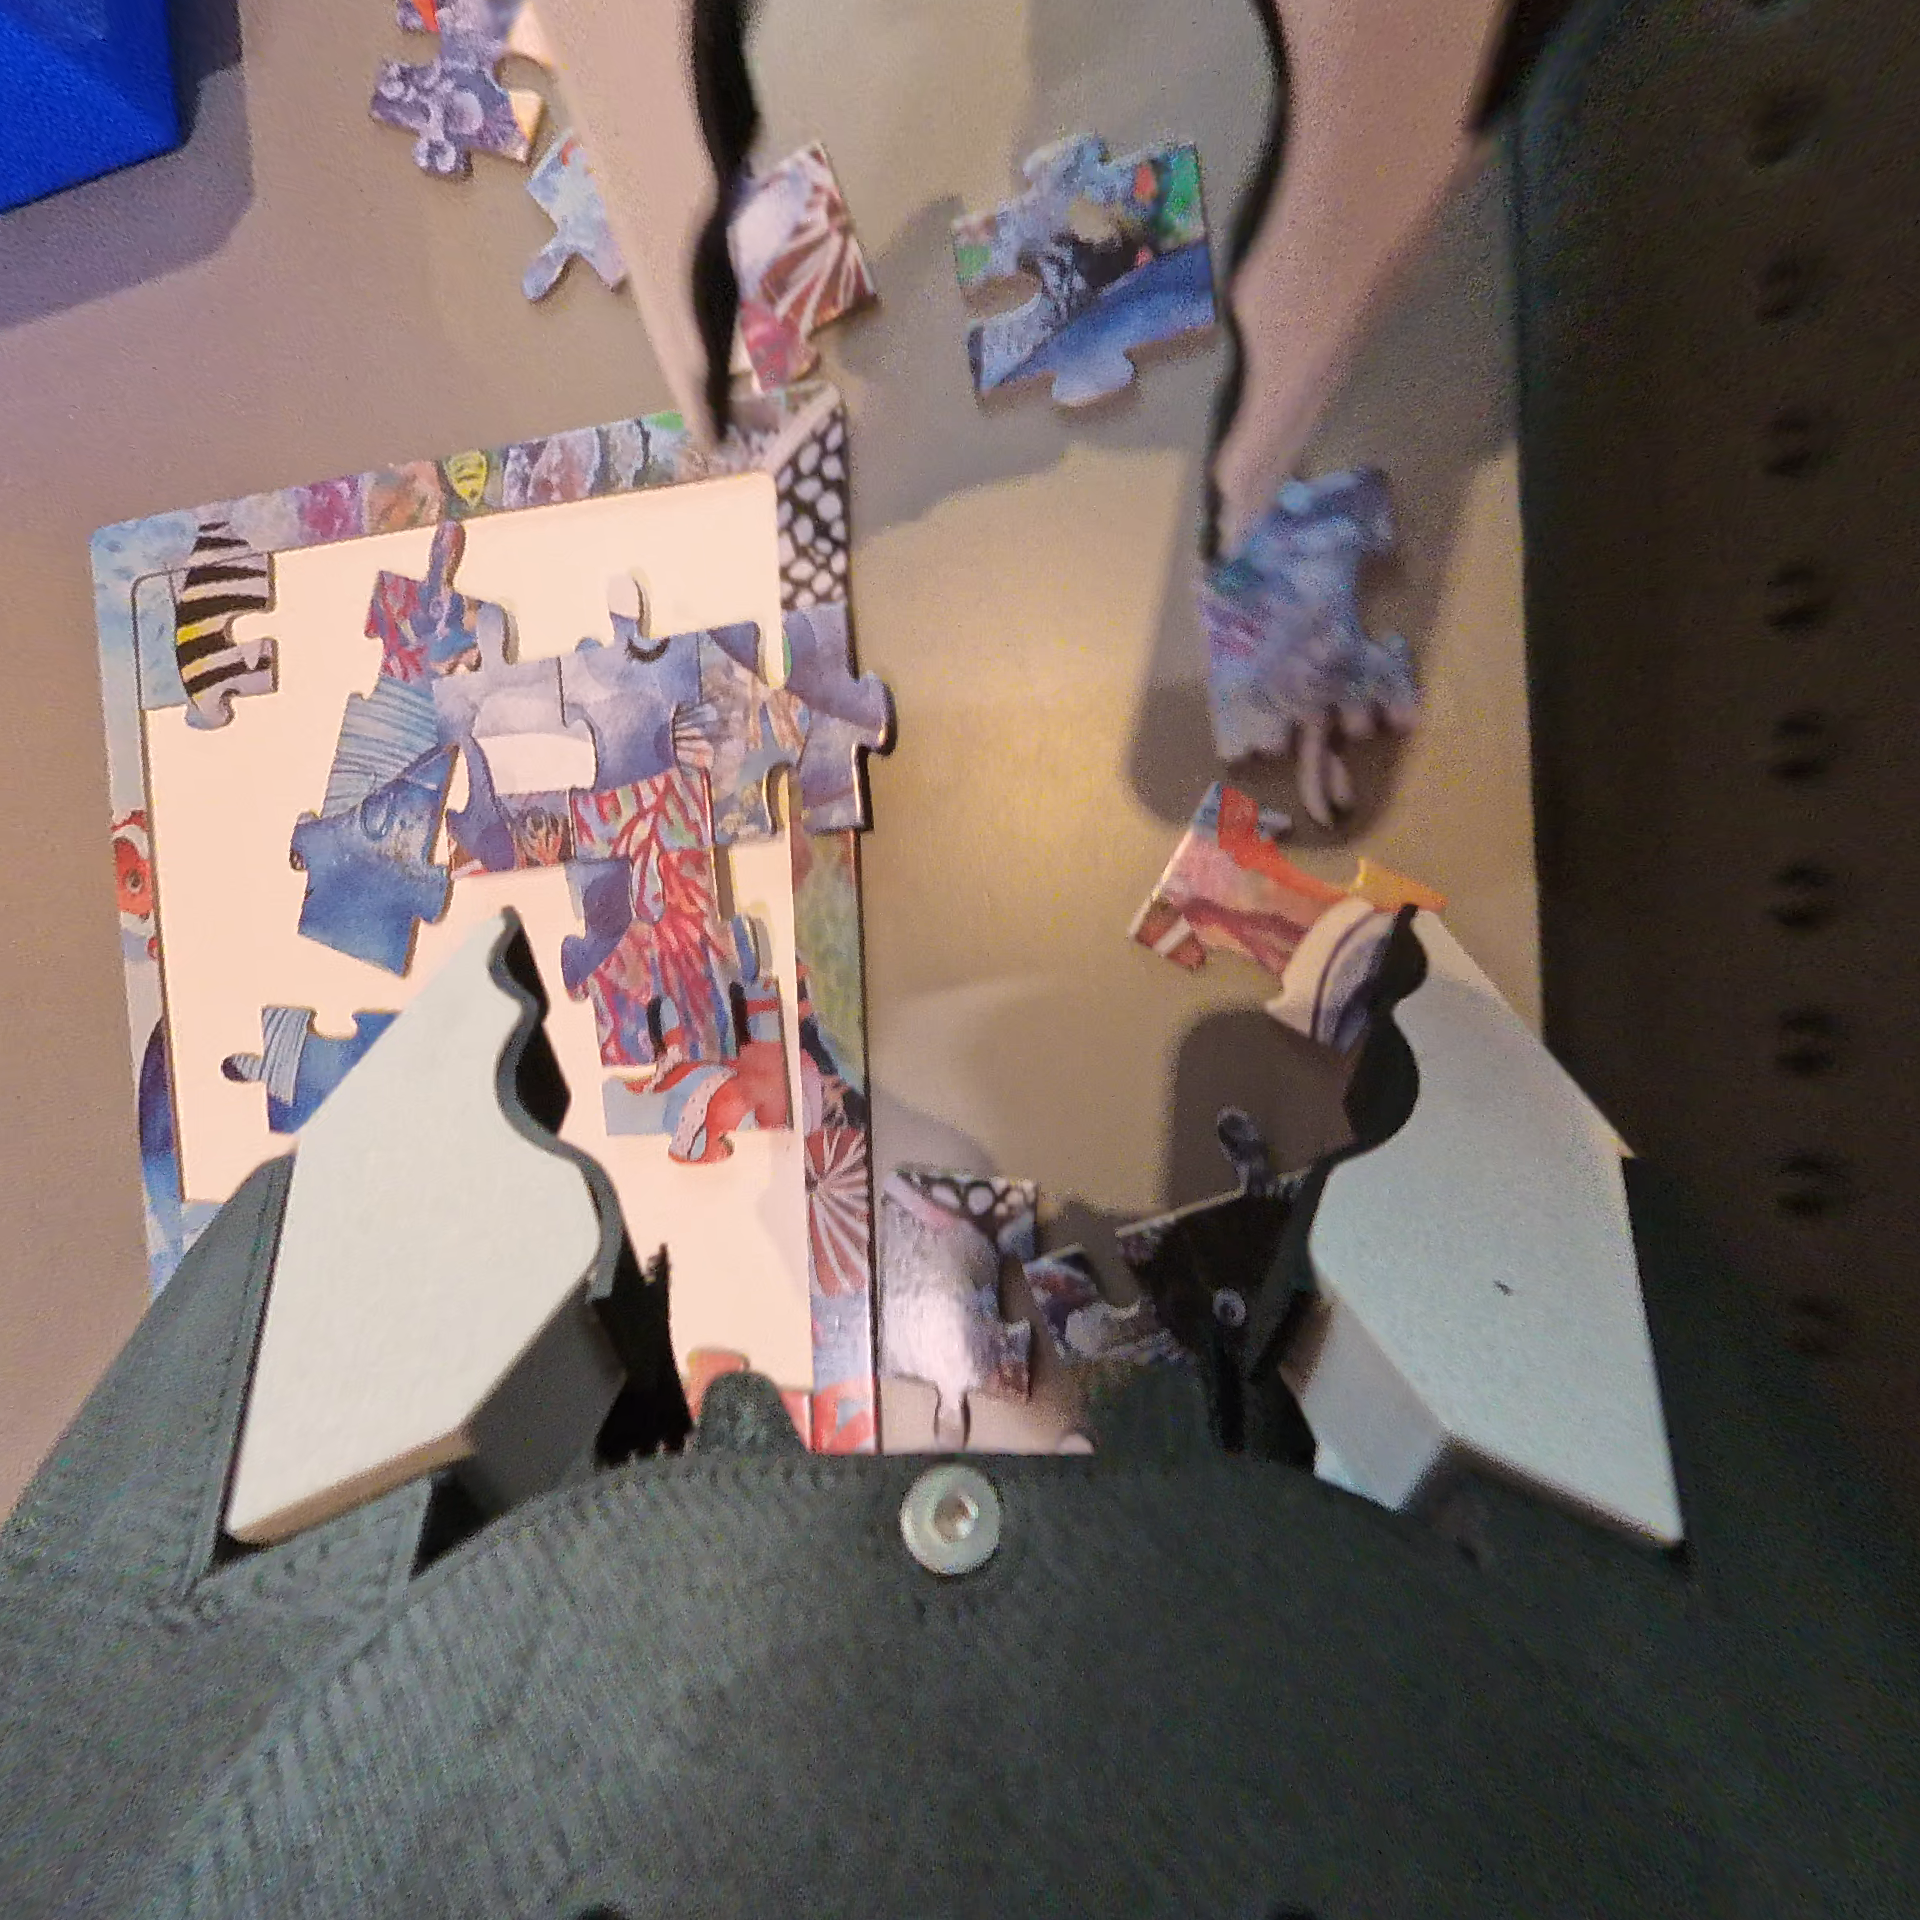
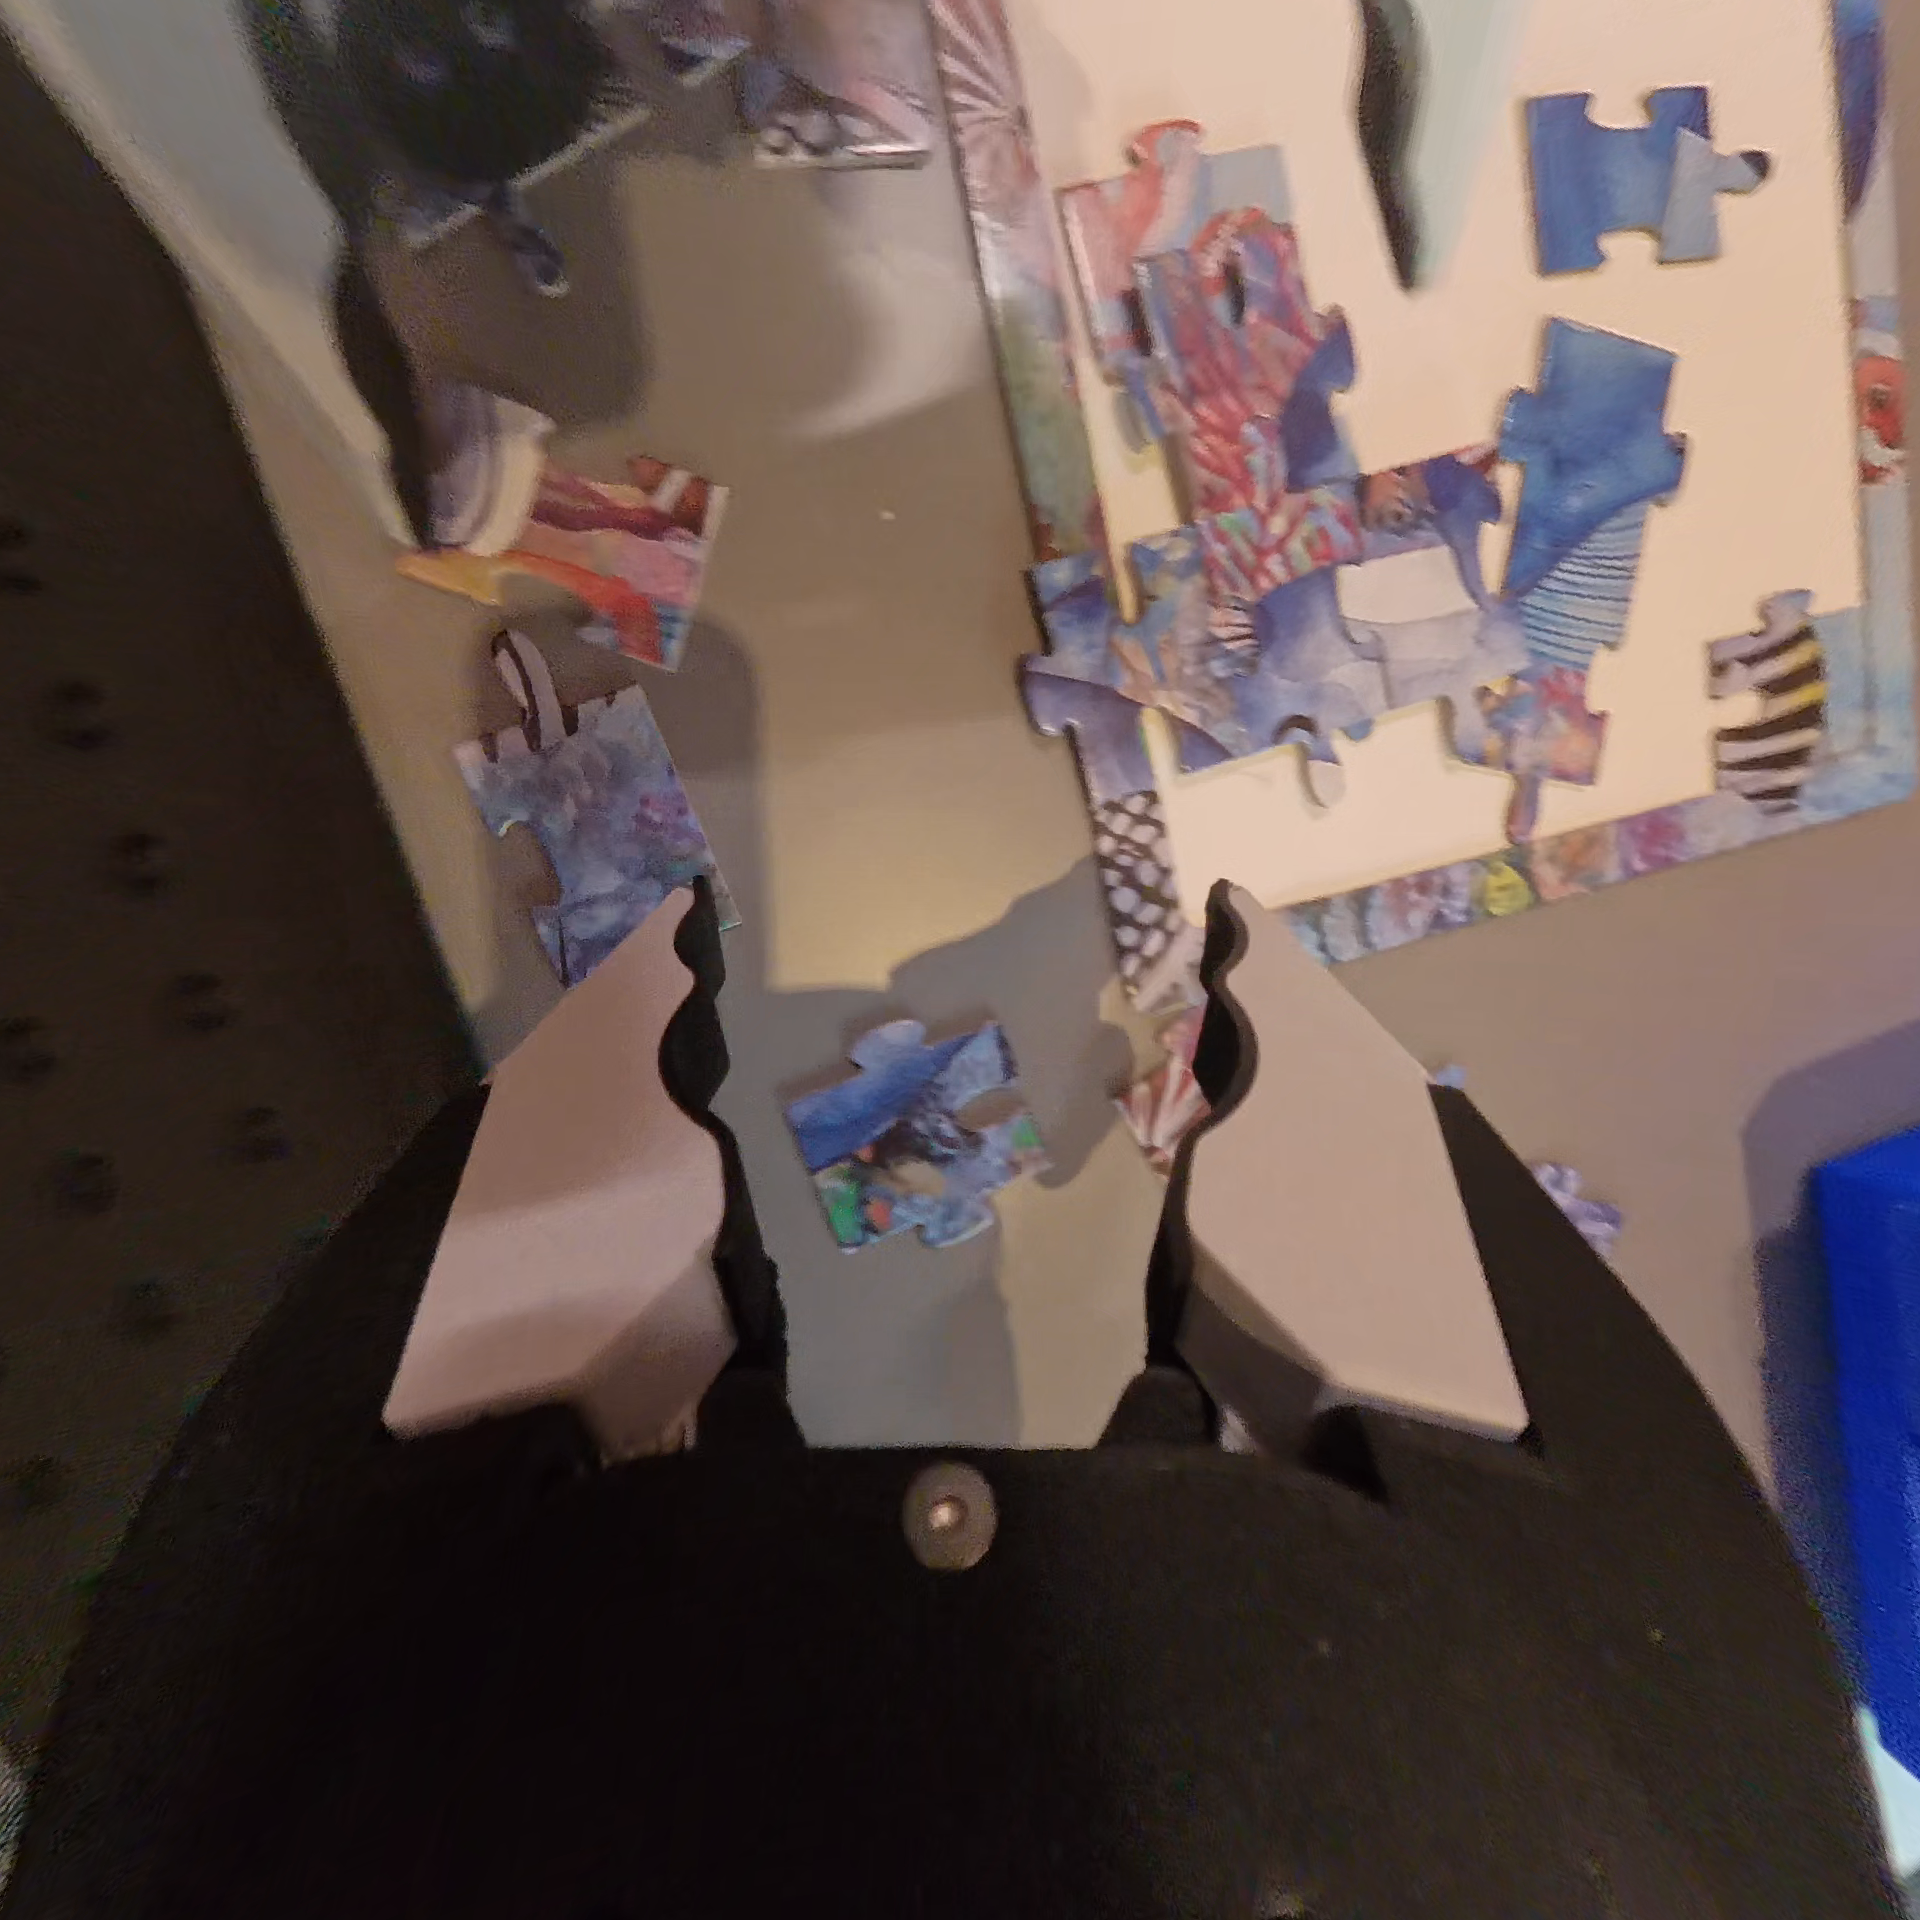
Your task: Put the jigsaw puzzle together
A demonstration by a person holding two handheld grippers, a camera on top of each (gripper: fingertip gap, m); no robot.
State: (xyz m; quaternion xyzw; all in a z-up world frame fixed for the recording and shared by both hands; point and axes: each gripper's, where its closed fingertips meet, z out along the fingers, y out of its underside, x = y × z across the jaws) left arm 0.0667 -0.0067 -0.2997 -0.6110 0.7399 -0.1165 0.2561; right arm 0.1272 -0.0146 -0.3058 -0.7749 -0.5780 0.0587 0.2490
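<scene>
Lying on a plain grey-beige tabletop (image 1: pixel 1018 644), the puzzle tray (image 1: pixel 473 862) shows a pale cream floor framed by a printed border of sea creatures. A joined cluster of blue and red pieces (image 1: pixel 634 821) occupies the tray's middle, with one blue piece (image 1: pixel 836 717) overhanging the border on the side nearer the loose pieces. A striped black, white and yellow piece (image 1: pixel 220 623) sits alone in a tray corner. The left gripper (image 1: pixel 961 925) is held above the tray edge with its two pale fingers spread wide and nothing between them. Loose pieces lie scattered on the bare tabletop beside the tray: an orange and pink piece (image 1: pixel 1236 894), a purple-blue piece (image 1: pixel 1288 613), blurred in this view, and a blue and green piece (image 1: pixel 1091 270). In the right wrist view the right gripper (image 2: pixel 961 894) is likewise wide open and holds nothing; the blue and green piece (image 2: pixel 914 1138) lies on the table between its fingers, apart from both. A dark perforated panel (image 1: pixel 1766 727) borders the tabletop along one side. A bright blue object (image 2: pixel 1870 1278), only partly in view, stands at the far corner. Warm light casts soft gripper shadows across the surface.
</scene>
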